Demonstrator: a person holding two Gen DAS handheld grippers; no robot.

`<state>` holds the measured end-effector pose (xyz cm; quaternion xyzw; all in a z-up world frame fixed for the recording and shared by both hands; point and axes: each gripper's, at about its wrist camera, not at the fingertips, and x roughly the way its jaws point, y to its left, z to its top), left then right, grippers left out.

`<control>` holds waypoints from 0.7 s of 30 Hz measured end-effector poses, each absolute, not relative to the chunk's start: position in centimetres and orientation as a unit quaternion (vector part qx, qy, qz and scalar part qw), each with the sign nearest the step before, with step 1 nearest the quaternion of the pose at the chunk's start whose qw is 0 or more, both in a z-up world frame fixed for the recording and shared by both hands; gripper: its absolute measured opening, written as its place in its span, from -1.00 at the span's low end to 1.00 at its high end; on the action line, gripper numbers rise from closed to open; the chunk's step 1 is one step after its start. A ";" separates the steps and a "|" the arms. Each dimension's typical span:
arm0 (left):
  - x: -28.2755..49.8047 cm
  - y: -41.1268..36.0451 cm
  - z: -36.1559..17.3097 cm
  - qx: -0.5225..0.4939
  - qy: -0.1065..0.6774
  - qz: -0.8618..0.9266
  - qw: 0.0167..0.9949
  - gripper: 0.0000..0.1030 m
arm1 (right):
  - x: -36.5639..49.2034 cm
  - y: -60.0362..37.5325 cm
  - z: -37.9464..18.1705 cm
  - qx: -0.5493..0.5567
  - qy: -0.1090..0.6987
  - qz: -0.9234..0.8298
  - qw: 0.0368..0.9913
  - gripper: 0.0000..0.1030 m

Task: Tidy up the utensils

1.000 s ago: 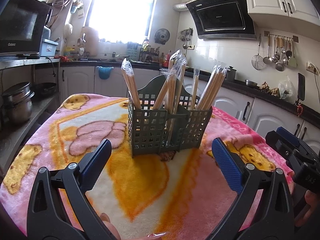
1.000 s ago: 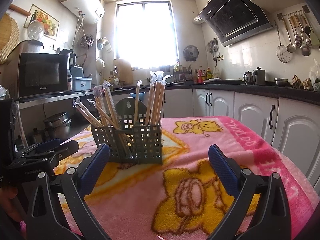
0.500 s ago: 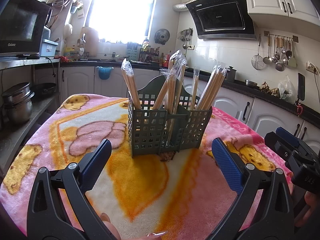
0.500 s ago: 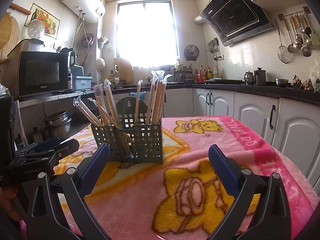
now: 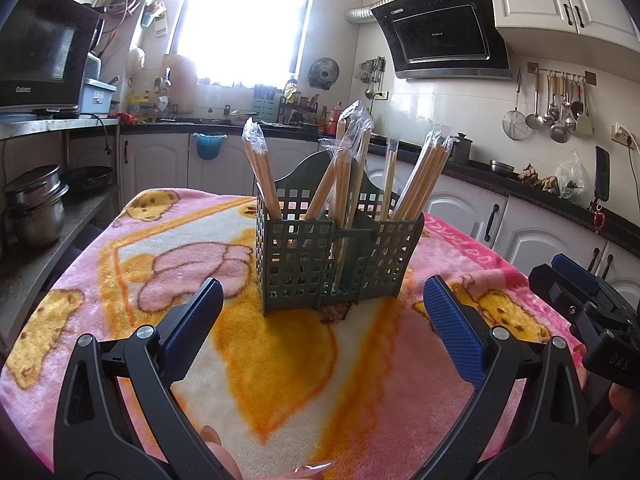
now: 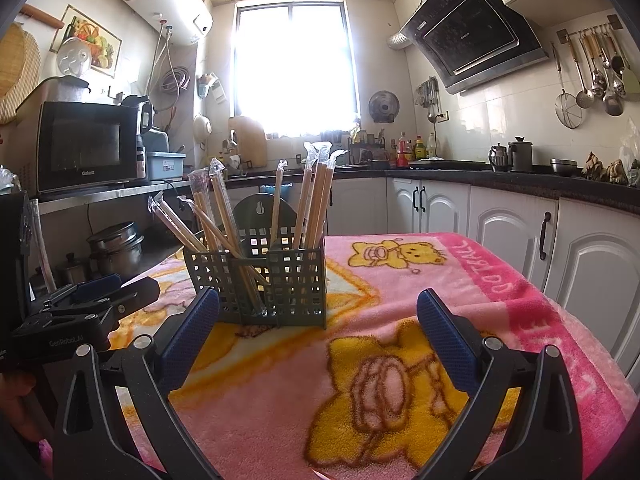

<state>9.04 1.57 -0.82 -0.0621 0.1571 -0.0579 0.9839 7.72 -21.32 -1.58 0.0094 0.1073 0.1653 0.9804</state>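
A black microwave sits on a shelf; ladles hang beside the range hood.

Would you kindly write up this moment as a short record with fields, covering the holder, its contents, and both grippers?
surface: pink cartoon blanket over a table
holder: green slotted caddy, upright on the blanket
contents: wrapped chopsticks, standing and leaning in several compartments
loose utensils on blanket: none visible
left gripper: jaws wide apart, empty, short of the caddy
right gripper: jaws wide apart, empty, caddy ahead and to its left
contact with caddy: none
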 end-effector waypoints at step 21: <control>9.4 2.2 -1.0 -0.074 0.173 -0.046 0.981 0.80 | 7.7 -22.0 -1.6 0.016 0.122 0.141 0.982 0.87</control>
